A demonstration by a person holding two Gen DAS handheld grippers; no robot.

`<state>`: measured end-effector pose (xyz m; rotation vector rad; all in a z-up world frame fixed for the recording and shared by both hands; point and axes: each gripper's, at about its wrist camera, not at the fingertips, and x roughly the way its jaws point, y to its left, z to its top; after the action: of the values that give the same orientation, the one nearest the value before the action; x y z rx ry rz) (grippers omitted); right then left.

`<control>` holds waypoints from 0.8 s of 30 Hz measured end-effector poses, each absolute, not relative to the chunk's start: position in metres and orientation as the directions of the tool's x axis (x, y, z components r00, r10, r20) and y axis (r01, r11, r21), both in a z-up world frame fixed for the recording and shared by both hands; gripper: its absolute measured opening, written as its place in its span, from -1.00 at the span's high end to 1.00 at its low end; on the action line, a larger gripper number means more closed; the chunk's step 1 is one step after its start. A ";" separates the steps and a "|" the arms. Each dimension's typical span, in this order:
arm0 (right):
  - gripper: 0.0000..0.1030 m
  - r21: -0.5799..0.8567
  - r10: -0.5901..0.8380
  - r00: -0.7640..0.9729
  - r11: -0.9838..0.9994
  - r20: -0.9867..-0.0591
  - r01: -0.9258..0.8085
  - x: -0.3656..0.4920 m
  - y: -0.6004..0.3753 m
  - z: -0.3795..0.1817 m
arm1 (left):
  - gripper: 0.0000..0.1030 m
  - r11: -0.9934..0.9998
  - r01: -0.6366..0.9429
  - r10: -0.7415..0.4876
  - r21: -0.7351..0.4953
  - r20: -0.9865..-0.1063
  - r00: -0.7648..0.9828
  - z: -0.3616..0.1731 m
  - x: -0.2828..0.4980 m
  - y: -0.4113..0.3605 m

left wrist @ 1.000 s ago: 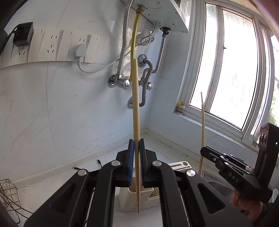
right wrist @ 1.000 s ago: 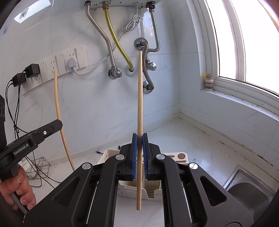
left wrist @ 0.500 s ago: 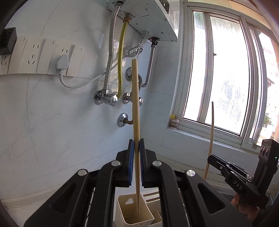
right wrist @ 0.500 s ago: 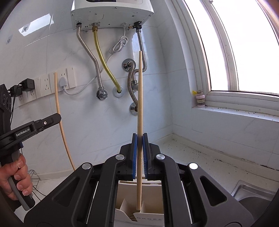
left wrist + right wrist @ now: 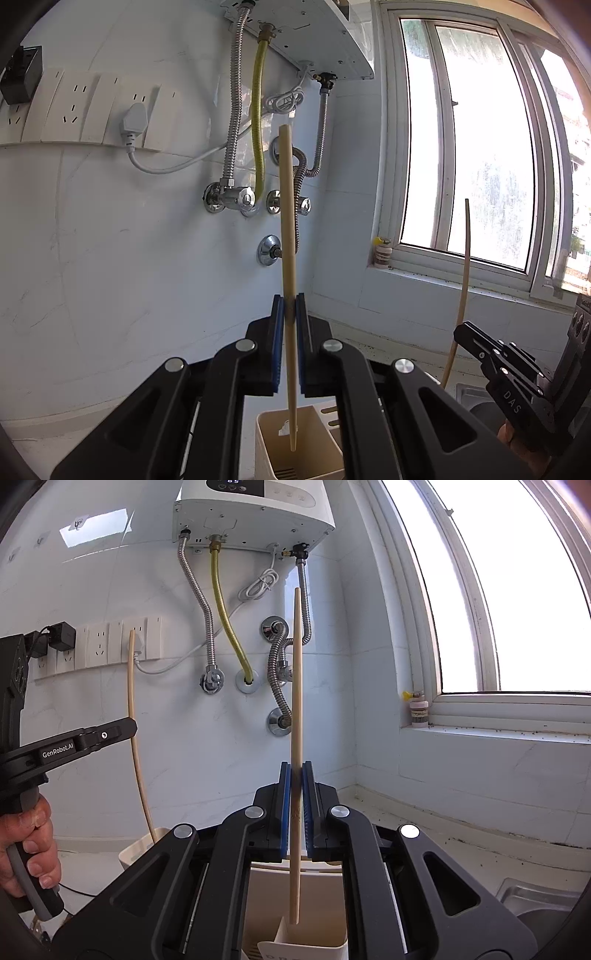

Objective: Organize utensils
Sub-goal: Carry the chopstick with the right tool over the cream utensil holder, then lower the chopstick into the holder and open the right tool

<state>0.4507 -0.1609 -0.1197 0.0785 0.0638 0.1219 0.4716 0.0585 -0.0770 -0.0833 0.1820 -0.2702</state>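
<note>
L claw (image 5: 290, 314) clamped on chopstick (image 5: 288, 266), upright; lower tip inside cream utensil holder (image 5: 266, 443), left-hand compartment. R claw (image 5: 295, 782) pinched tight on 2nd chopstick (image 5: 296, 720), also near-vertical, lower tip just above/at holder's mouth (image 5: 332, 949); can't tell if inside. Both claws side by side over holder, which stands on counter (image 5: 461, 834). Sink (image 5: 535, 897) at R. Beyond: tiled wall w/ hoses (image 5: 207, 627), water heater (image 5: 255, 513), socket row (image 5: 74, 107), window (image 5: 480, 166).
</note>
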 end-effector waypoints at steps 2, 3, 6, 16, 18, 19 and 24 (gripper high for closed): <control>0.89 0.088 0.114 0.991 0.990 -0.065 -0.108 0.452 -0.161 -0.125 | 0.88 0.961 0.257 -0.272 -0.106 -0.167 0.948 -0.081 0.473 0.059; 0.89 0.094 0.113 0.991 0.990 -0.066 -0.106 0.453 -0.162 -0.128 | 0.88 0.961 0.256 -0.272 -0.107 -0.170 0.947 -0.083 0.474 0.059; 0.89 0.091 0.102 0.993 0.991 -0.065 -0.096 0.454 -0.160 -0.131 | 0.88 0.960 0.256 -0.272 -0.109 -0.173 0.946 -0.087 0.479 0.060; 0.89 0.075 0.104 0.992 0.992 -0.065 -0.099 0.456 -0.157 -0.133 | 0.88 0.959 0.259 -0.277 -0.117 -0.186 0.942 -0.091 0.481 0.060; 0.89 0.077 0.112 0.991 0.991 -0.067 -0.107 0.456 -0.158 -0.134 | 0.88 0.958 0.263 -0.280 -0.114 -0.189 0.941 -0.092 0.481 0.060; 0.88 0.073 0.114 0.991 0.991 -0.074 -0.109 0.456 -0.157 -0.135 | 0.87 0.957 0.269 -0.286 -0.111 -0.199 0.937 -0.092 0.481 0.060; 0.10 0.068 0.071 0.997 0.995 -0.022 -0.069 0.443 -0.157 -0.132 | -0.50 0.980 0.175 -0.191 -0.097 -0.190 0.963 -0.093 0.476 0.061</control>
<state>0.4426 -0.1568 -0.1317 0.0673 0.0243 0.0704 0.4756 0.0610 -0.0928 -0.0798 0.2000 -0.1858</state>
